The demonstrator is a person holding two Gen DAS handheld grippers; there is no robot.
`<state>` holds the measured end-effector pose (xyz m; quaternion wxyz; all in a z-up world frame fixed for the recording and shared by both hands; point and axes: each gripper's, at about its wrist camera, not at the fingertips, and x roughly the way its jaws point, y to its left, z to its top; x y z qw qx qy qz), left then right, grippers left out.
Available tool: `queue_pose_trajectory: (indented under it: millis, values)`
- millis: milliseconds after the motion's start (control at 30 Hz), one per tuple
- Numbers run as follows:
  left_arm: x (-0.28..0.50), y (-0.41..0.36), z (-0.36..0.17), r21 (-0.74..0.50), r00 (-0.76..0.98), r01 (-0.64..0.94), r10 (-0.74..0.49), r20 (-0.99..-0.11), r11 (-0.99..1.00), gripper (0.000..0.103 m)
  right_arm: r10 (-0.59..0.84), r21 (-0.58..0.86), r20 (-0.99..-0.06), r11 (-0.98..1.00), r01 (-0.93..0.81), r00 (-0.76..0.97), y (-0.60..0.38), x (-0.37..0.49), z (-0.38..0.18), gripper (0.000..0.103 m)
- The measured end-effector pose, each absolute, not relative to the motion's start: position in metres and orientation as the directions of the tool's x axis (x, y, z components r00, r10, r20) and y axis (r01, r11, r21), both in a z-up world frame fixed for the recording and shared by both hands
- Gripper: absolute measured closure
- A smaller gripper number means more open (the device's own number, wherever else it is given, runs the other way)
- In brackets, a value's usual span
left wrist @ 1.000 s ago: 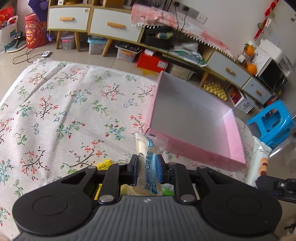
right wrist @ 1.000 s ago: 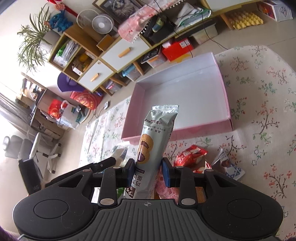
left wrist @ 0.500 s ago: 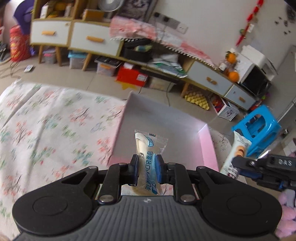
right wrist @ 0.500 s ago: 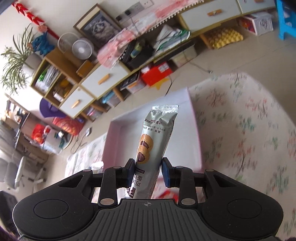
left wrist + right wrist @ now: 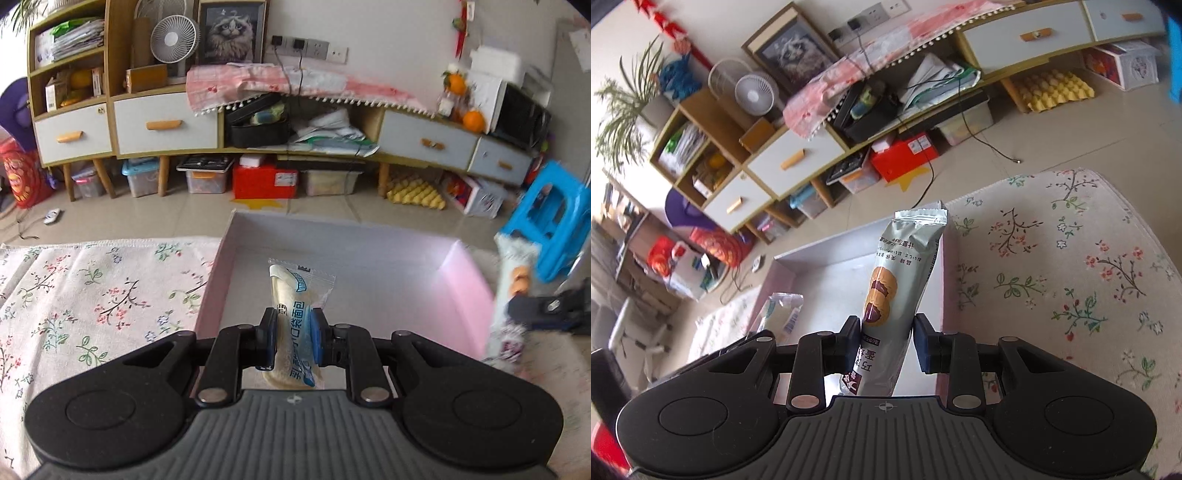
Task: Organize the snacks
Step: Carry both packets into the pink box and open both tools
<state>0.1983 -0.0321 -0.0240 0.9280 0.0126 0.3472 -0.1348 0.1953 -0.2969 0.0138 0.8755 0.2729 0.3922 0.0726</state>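
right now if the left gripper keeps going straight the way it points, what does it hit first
Most likely the bare floor of the pink box. The left gripper, shut on the bread packet, points down into the box, and nothing else shows in that line; depth is hard to judge.

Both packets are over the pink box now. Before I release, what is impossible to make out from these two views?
- Left wrist view: near floor of the pink box, hidden by the left hand-held gripper holding the bread packet.
- Left wrist view: the biscuit packet is motion-blurred.
- Right wrist view: near box floor, hidden behind the right hand-held gripper and biscuit packet.
- Either view: snacks not yet boxed, out of frame.
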Motion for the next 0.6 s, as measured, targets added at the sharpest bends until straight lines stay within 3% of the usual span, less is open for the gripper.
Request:
queue_pose_trajectory:
  millis: [433,600]
  values:
    - [0.184,-0.023,-0.027,-0.103,0.654,0.206,-0.216,-0.726,0.973,0.087,0.321,0.441,-0.687,0.897,0.022,0.652,-0.268,0.205,0.003,0.073]
    - [0.179,-0.026,-0.026,-0.108,0.616,0.219,-0.223,-0.756,0.970,0.087,0.312,0.419,-0.702,0.908,0.017,0.640,-0.265,0.206,-0.001,0.081]
